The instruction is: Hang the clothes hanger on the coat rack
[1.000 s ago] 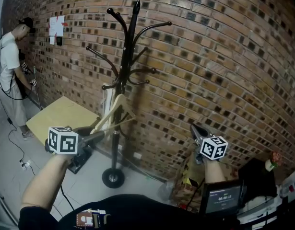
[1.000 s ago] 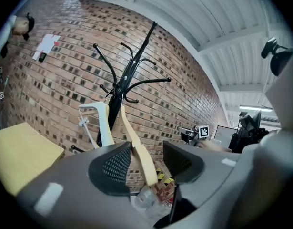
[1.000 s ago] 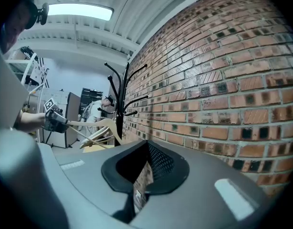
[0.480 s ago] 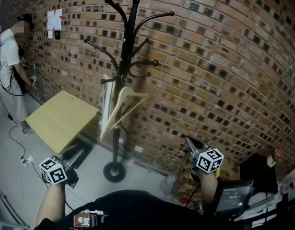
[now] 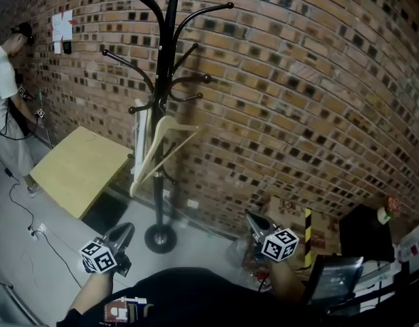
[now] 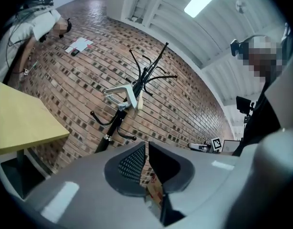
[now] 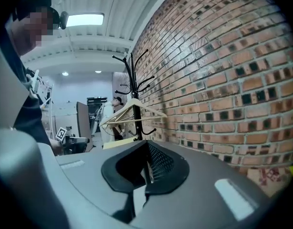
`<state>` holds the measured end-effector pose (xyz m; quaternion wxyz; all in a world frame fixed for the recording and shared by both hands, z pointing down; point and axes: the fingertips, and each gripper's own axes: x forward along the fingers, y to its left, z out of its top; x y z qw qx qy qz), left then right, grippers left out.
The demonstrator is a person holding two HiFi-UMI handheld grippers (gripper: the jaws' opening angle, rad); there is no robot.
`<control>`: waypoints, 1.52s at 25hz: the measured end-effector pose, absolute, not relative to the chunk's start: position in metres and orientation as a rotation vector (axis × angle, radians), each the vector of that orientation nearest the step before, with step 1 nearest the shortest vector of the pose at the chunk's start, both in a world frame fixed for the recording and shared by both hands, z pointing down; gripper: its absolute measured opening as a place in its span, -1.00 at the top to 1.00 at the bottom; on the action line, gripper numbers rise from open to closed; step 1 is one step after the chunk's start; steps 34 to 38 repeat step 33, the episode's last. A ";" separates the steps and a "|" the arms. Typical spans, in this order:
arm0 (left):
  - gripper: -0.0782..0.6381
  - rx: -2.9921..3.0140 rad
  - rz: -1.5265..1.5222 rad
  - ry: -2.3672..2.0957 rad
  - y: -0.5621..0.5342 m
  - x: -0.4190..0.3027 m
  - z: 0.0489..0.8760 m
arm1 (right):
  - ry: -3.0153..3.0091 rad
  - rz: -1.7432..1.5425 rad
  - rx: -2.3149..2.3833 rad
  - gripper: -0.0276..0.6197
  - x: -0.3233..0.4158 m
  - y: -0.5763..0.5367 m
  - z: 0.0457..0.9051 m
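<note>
2 grippers sit low in the head view, the left gripper (image 5: 122, 236) at 7 o'clock and the right gripper (image 5: 255, 221) at 5 o'clock. Both are well apart from the black coat rack (image 5: 167, 67), which stands before the brick wall (image 5: 298, 80) at 11 o'clock. The wooden clothes hanger (image 5: 158, 136) hangs from 1 of the rack's lower hooks, close against the pole, its apex uppermost. In the head view its long axis slants from 7 o'clock up to 1 o'clock; the right gripper view shows it broadside, bar nearly level. The left gripper's jaws have just been closing and stand almost together with nothing between them. The right gripper's jaws are pressed together, empty.
</note>
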<state>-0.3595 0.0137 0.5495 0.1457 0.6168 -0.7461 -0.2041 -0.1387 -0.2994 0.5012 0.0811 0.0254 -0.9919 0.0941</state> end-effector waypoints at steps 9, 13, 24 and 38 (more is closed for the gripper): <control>0.73 1.862 -0.514 -2.019 -0.025 -0.325 0.564 | -2.875 0.415 0.067 0.88 -0.129 -0.265 0.562; 0.73 1.836 -0.515 -2.018 -0.018 -0.326 0.565 | -2.855 0.364 0.057 0.88 -0.127 -0.259 0.571; 0.73 1.838 -0.541 -2.039 -0.019 -0.331 0.553 | -2.849 0.326 0.030 0.88 -0.135 -0.262 0.568; 0.73 1.832 -0.536 -2.052 -0.018 -0.332 0.547 | -2.853 0.297 0.013 0.88 -0.136 -0.264 0.564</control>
